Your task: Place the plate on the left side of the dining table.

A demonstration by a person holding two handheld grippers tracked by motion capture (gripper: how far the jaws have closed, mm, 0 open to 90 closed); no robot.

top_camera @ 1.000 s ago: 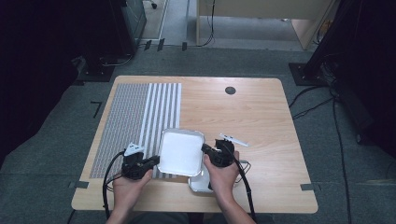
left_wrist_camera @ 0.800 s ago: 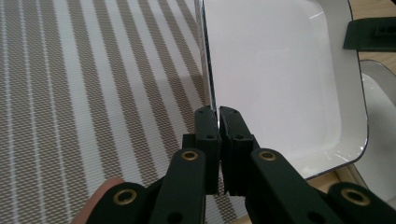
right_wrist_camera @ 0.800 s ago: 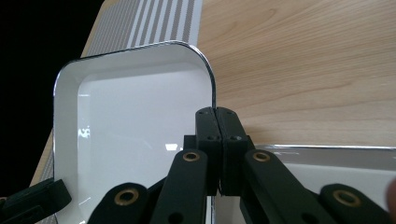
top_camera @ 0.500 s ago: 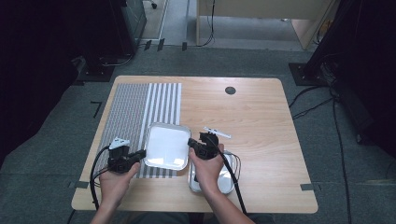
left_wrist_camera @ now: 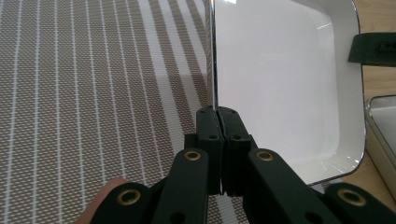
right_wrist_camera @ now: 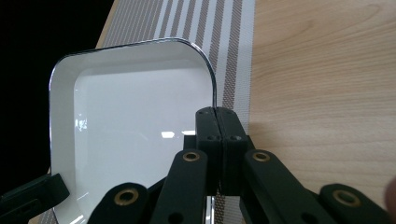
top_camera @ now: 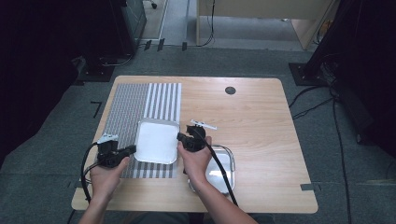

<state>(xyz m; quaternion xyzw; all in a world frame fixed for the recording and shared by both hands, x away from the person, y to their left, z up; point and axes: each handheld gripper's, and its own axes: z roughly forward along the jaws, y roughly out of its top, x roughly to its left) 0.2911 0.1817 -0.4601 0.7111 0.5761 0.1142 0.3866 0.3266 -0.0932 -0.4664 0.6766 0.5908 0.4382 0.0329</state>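
A white rectangular tray (top_camera: pixel 156 140) is over the striped mat (top_camera: pixel 140 100), held by two opposite rims. My left gripper (top_camera: pixel 133 149) is shut on its left rim; in the left gripper view the jaws (left_wrist_camera: pixel 218 112) pinch the thin edge of the tray (left_wrist_camera: pixel 280 84). My right gripper (top_camera: pixel 180 139) is shut on the right rim, and in the right gripper view its jaws (right_wrist_camera: pixel 215 112) clamp the edge of the tray (right_wrist_camera: pixel 135 126). Nothing lies in the tray.
A second, similar tray (top_camera: pixel 224 165) lies on the wooden table (top_camera: pixel 261 121) under the right forearm, near the front edge. A dark round grommet (top_camera: pixel 230 90) sits at the back. The mat (left_wrist_camera: pixel 93 93) covers the table's left part.
Both hands have carried the white tray to the left, off the second tray and over the striped mat. Both grippers have stayed shut on its rims.
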